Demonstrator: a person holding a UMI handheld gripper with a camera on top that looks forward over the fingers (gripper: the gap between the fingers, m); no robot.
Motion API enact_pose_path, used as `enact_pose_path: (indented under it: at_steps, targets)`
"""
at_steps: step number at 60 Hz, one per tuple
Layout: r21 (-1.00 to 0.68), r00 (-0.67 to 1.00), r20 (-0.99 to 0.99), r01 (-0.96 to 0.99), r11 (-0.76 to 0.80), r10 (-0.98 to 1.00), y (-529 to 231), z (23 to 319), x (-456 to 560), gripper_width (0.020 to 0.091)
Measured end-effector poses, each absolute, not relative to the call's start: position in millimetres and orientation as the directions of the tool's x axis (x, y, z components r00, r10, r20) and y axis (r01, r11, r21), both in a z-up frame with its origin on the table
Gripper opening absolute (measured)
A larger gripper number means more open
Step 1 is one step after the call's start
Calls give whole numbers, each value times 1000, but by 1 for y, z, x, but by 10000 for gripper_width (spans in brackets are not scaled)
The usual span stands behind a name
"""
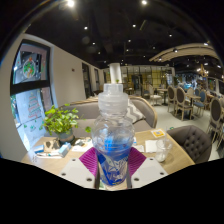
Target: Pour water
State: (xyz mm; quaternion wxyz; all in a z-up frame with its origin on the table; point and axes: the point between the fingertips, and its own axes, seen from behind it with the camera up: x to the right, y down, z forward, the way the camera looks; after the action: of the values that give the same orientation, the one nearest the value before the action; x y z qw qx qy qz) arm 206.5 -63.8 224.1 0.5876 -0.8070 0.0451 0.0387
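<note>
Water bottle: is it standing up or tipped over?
Upright. The water bottle stands straight, cap on top, held between the gripper's two fingers above the table.

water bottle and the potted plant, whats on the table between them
Gripper view: the table shows bare wood between the water bottle, held in the gripper, and the potted plant.

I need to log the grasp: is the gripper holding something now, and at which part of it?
Yes. The gripper holds a clear water bottle, upright, with both pink pads pressing on its lower body at the blue label, above the wooden table.
</note>
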Motion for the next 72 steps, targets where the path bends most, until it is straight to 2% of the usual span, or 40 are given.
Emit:
enact_pose_path:
  at_steps: [6, 14, 24, 28, 32, 41, 43, 47, 50, 55, 72]
  targets:
    - [-938, 997, -22, -47, -344, -76, -65, 179, 245, 357]
    - [-918, 995, 1, -39, -394, -100, -65, 122, 272, 358]
    - [-904, 993, -38, -82, -419, -111, -73, 78, 280, 375]
    - [-923, 994, -23, -62, -379, -107, -69, 83, 277, 363]
    - [-927, 993, -20, -62, -371, -115, -69, 80, 272, 392]
    - [-909, 989, -43, -97, -406, -139, -76, 79, 283, 521]
    - [-894, 989, -43, -101, -436, -141, -80, 76, 283, 588]
    - [-866, 988, -41, -108, -489, -146, -89, 73, 281, 870]
    - [-835, 986, -43, -125, -537, -163, -101, 70, 280, 829]
    - [-807, 984, -63, -147, -572, -164, -123, 77, 267, 854]
    - [-784, 982, 35, -86, -615, -183, -235, 173, 226, 858]
